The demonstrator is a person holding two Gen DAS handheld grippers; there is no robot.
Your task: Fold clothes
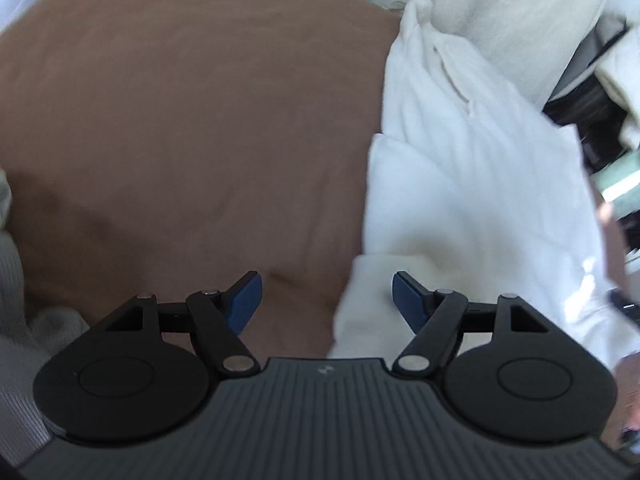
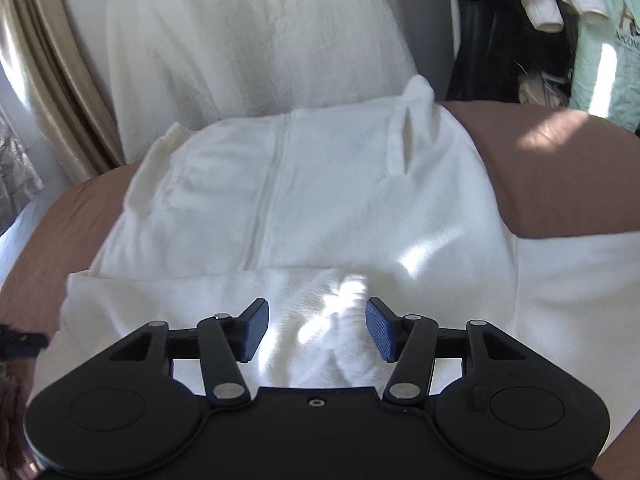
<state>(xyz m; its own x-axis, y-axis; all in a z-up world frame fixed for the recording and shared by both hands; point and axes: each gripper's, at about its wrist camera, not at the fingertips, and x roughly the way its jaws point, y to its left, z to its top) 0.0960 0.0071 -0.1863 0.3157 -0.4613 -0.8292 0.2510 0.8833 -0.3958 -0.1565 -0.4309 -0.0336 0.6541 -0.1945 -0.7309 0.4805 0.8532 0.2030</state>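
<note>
White fleece garment (image 2: 320, 184) spread on brown bed (image 1: 180, 120), both grippers empty

Left hand-held gripper (image 1: 327, 300) wide open, nothing held, over the garment's edge & bare sheet; right hand-held gripper (image 2: 318, 330) wide open, nothing held, over its near fold. Fabric looks soft, thick, light, floppy, prob. a zip jacket (blurry) – pinch a hem or corner, not the middle. Open sheet on the left arm's side gives room; white pillow (image 2: 248, 40) & hanging clothes (image 2: 560, 20) crowd the far side
</note>
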